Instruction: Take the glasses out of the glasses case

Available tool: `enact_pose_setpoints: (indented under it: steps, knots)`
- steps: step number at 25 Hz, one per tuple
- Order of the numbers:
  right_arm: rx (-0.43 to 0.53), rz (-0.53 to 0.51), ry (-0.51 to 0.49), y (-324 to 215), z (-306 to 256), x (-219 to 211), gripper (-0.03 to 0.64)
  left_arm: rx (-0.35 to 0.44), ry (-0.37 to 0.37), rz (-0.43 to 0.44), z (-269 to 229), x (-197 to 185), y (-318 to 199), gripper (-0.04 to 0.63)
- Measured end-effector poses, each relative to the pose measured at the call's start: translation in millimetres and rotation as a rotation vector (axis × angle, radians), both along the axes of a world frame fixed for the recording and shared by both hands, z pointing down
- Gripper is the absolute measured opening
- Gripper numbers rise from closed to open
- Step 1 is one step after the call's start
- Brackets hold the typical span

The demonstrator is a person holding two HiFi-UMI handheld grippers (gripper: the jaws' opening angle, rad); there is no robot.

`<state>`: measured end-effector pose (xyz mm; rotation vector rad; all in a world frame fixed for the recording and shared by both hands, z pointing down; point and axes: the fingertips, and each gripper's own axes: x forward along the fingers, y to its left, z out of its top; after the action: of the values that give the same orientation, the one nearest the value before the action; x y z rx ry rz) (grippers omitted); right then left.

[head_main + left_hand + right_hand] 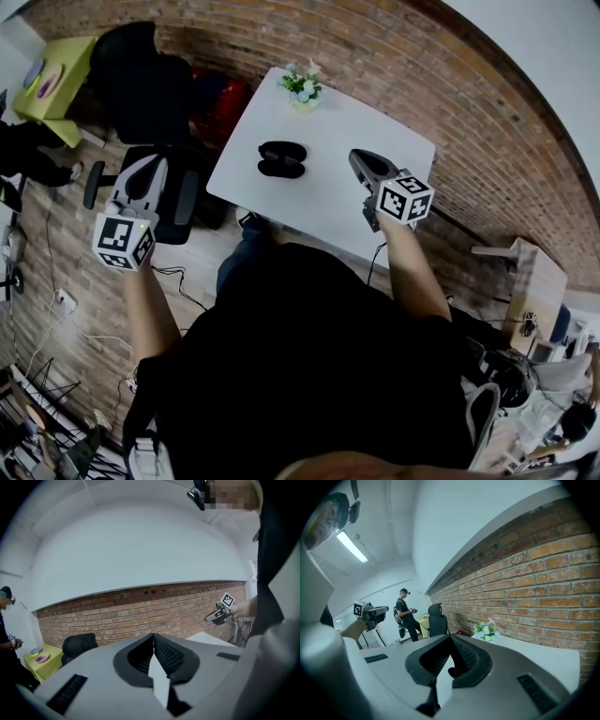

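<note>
Brick wall point(394, 56) runs behind a white table point(328, 202), with a black office chair point(141, 80) off its left side. On the table's left half lies the glasses case point(281, 158), black, rounded and apparently closed, with a small pot of flowers point(302, 84) beyond it at the far edge. The right gripper point(367, 164) hovers over the table just right of the case, its jaws together and empty. The left gripper point(148, 173) is held off the table's left edge, also closed on nothing.

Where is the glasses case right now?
In the head view the glasses case lies on the white table, just nearer the person than the flowers, left of the right gripper.
</note>
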<state>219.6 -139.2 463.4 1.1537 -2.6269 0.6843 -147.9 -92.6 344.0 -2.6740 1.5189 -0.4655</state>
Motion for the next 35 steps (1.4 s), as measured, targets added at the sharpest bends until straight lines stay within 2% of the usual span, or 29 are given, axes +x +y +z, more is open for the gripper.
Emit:
enact_pose_setpoints:
  steps: [10, 23, 35]
  knots:
    - [-0.040, -0.008, 0.000, -21.4, 15.5, -14.3, 0.015, -0.025, 0.033, 0.004, 8.8, -8.2, -23.1, 0.011]
    - [-0.111, -0.010, 0.019, -49.9, 53.0, -30.5, 0.016, -0.075, 0.042, -0.003, 29.4, -36.9, -60.5, 0.012]
    - [-0.129, -0.035, -0.007, -74.0, 77.8, -52.3, 0.016, -0.146, 0.044, 0.070, 61.2, -29.2, -98.9, 0.011]
